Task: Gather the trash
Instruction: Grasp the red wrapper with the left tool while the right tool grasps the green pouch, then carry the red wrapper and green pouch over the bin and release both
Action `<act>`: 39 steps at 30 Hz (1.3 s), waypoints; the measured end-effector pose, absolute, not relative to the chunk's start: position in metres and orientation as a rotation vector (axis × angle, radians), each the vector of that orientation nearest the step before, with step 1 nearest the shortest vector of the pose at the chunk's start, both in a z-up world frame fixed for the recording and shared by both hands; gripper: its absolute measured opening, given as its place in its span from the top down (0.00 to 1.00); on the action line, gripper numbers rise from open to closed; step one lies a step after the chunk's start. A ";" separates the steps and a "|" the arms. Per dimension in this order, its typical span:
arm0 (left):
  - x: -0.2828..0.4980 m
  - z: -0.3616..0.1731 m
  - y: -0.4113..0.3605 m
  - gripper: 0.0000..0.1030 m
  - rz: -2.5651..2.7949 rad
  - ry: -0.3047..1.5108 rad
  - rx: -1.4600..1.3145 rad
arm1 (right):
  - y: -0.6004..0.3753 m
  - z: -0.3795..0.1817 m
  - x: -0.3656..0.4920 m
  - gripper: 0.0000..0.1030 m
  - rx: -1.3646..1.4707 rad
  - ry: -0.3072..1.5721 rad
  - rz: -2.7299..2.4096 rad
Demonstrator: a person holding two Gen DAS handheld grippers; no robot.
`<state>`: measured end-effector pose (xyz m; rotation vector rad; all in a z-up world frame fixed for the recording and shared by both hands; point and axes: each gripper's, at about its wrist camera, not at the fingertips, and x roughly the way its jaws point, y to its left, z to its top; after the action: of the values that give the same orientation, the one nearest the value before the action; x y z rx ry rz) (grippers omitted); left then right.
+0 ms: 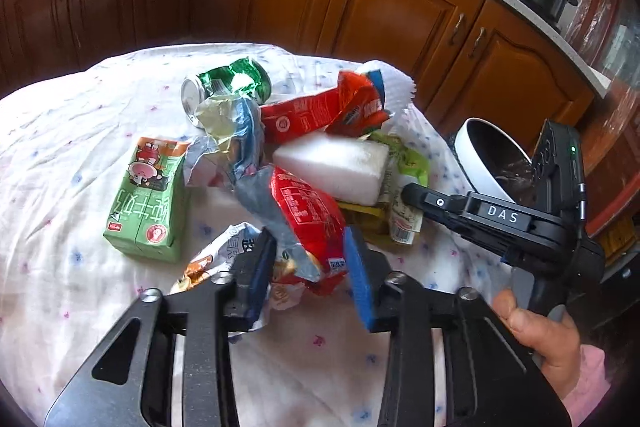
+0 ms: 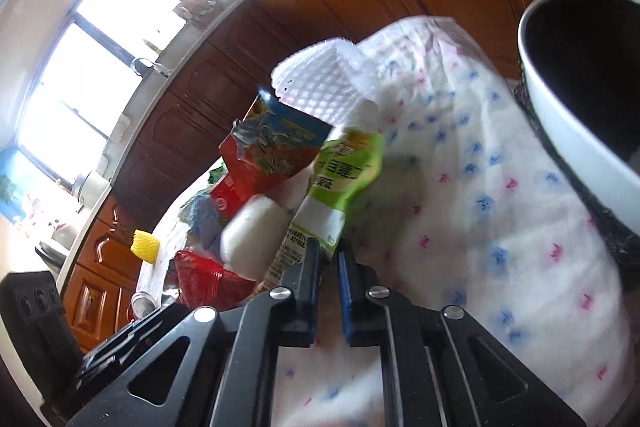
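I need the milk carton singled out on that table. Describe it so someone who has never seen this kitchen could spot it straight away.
Start at the table under the white flowered cloth, in front of the brown cabinets. A heap of wrappers lies on it; the green carton lies flat at the heap's left edge, below the crushed green can. It is the only boxy, uncrumpled piece, with a cartoon cow printed on it.
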<state>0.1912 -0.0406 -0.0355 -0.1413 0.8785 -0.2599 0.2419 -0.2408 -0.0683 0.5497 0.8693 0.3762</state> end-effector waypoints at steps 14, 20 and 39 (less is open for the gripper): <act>0.156 -0.010 -0.076 0.91 -0.396 0.811 -0.150 | -0.295 -0.023 0.168 0.98 0.436 0.715 0.288; 0.151 -0.002 -0.102 0.91 -0.456 0.796 -0.134 | -0.319 -0.010 0.150 0.98 0.409 0.665 0.221; 0.177 0.016 -0.182 0.91 -0.570 0.762 -0.070 | -0.384 0.010 0.143 0.98 0.368 0.562 0.040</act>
<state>0.1767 -0.1816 0.0156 -0.0697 0.7616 -0.5699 0.1425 -0.3845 0.0095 0.3676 0.5618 0.0403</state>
